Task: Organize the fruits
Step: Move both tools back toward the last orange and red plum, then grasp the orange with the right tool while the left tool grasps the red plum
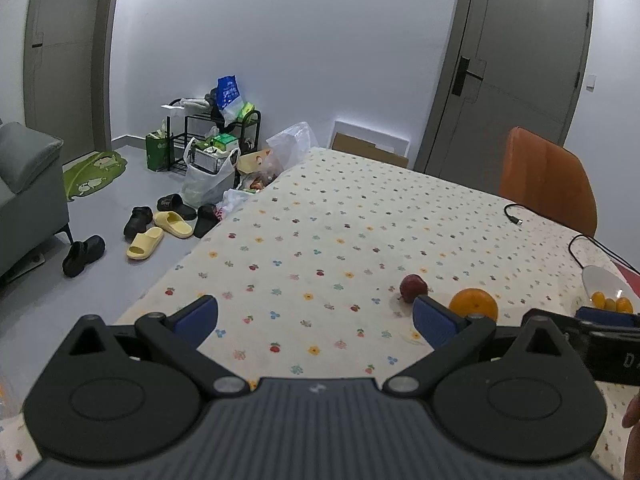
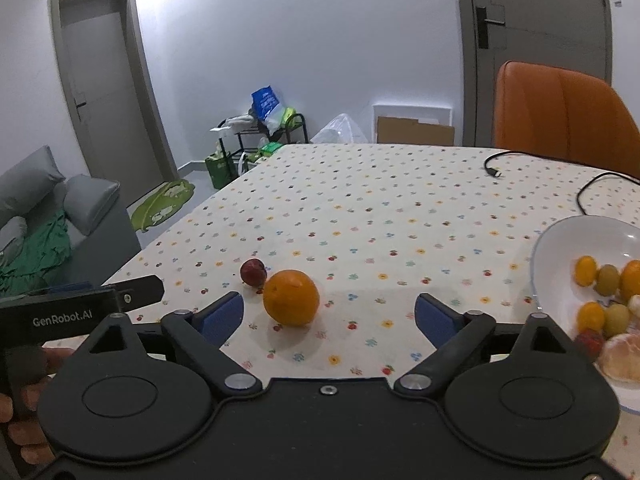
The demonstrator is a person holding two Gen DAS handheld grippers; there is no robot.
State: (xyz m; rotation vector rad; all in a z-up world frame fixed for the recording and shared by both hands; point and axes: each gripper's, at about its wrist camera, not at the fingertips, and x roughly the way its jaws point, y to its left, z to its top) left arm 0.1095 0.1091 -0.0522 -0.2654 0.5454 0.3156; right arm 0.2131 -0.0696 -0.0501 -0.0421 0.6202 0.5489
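Left wrist view: the left claw (image 1: 316, 320) is spread wide and empty, low over a bench (image 1: 340, 216) covered in a flower-dotted cloth. An orange (image 1: 474, 303) rests on the cloth just past the claw's right finger. A small dark red fruit (image 1: 413, 287), perhaps a plum, lies just beside the orange on its left. To the right of the orange, at the picture's edge, is a white bowl (image 1: 602, 282) holding small yellow fruits. Part of the other claw's body shows in front of the bowl.

Right wrist view: the right claw (image 2: 330, 314) is also spread and grips nothing. The orange (image 2: 291, 298) sits between its fingers, nearer the left one, not touched by either. The red fruit (image 2: 253, 272) lies just behind the orange, to the left. The white bowl (image 2: 560, 248) stands well to the right of the orange, with small yellow and green fruits and peeled citrus pieces inside.

The orange looks firm, round and fairly heavy, so it may roll. Best closed on across its widest middle, gently. The red fruit is likely light and softer-skinned.
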